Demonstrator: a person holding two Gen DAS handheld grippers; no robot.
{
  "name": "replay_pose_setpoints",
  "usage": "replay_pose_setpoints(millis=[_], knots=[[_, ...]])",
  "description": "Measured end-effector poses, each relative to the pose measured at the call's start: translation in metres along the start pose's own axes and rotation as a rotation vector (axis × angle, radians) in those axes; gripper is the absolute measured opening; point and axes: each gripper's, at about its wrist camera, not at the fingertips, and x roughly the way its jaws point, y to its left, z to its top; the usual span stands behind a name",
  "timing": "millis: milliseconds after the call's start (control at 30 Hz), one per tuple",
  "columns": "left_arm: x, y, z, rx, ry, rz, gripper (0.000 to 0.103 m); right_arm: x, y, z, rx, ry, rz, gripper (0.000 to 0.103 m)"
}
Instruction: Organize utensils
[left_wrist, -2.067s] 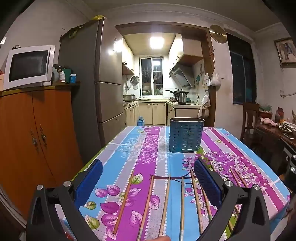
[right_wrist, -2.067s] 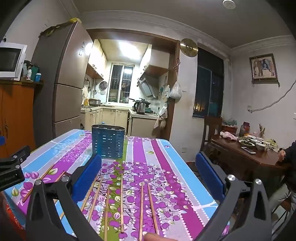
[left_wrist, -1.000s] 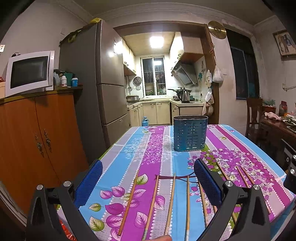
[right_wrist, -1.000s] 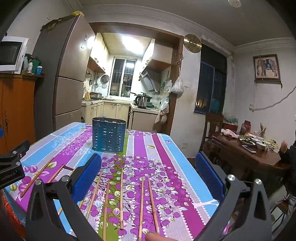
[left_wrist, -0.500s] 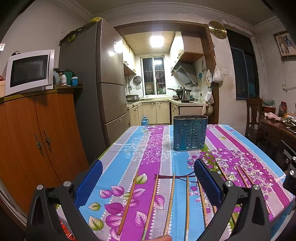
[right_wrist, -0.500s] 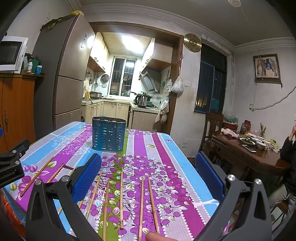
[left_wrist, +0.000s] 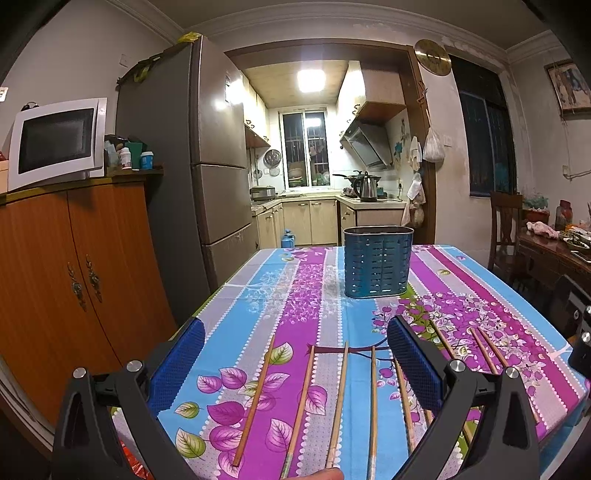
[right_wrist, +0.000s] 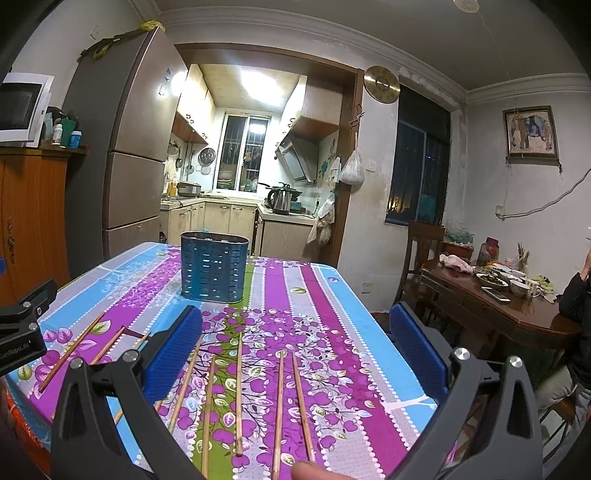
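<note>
Presently: chopsticks (left_wrist: 340, 402) laid parallel, lower frame, on table (left_wrist: 258, 302) for picking; holder (left_wrist: 376, 262) centre; both hand-held grippers (left_wrist: 295, 369) (right_wrist: 295, 354) open, empty.

Both pictures are sharp and clear in the middle. The brightest light is the ceiling lamp (left_wrist: 311, 81) in the far kitchen, so white it washes out. It makes shiny spots on the fridge (left_wrist: 218, 110). The tablecloth (right_wrist: 332, 332) is well lit with soft shadows. Walls bend near the edges, and the corners go black
</note>
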Motion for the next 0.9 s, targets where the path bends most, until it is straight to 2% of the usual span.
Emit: replay_pose_setpoints(millis=[67, 133, 233, 400, 467, 667, 833, 900], knots=[[0.001, 0.004, -0.002, -0.014, 0.011, -0.015, 0.099, -0.001, -0.006, -0.001, 0.014, -0.008, -0.009, 0.098], [0.001, 0.016, -0.006, -0.058, 0.028, -0.064, 0.099, -0.002, -0.015, -0.001, 0.029, -0.016, -0.035, 0.098], [-0.004, 0.034, -0.017, -0.075, 0.023, -0.033, 0.099, 0.0, -0.032, -0.003, 0.048, 0.001, -0.073, 0.098], [-0.012, 0.054, -0.036, -0.077, 0.065, -0.026, 0.099, 0.013, -0.066, -0.017, 0.151, 0.151, 0.053, 0.098], [-0.016, 0.062, -0.048, -0.1, 0.088, -0.037, 0.099, 0.015, -0.073, -0.025, 0.162, 0.204, 0.077, 0.098], [-0.029, 0.078, -0.08, -0.121, 0.158, -0.038, 0.099, 0.012, -0.083, -0.051, 0.205, 0.305, 0.173, 0.098], [-0.023, 0.094, -0.1, -0.219, 0.267, -0.128, 0.099, 0.005, -0.076, -0.067, 0.181, 0.365, 0.26, 0.098], [-0.022, 0.1, -0.106, -0.261, 0.282, -0.171, 0.099, -0.002, -0.07, -0.072, 0.151, 0.373, 0.284, 0.098]])
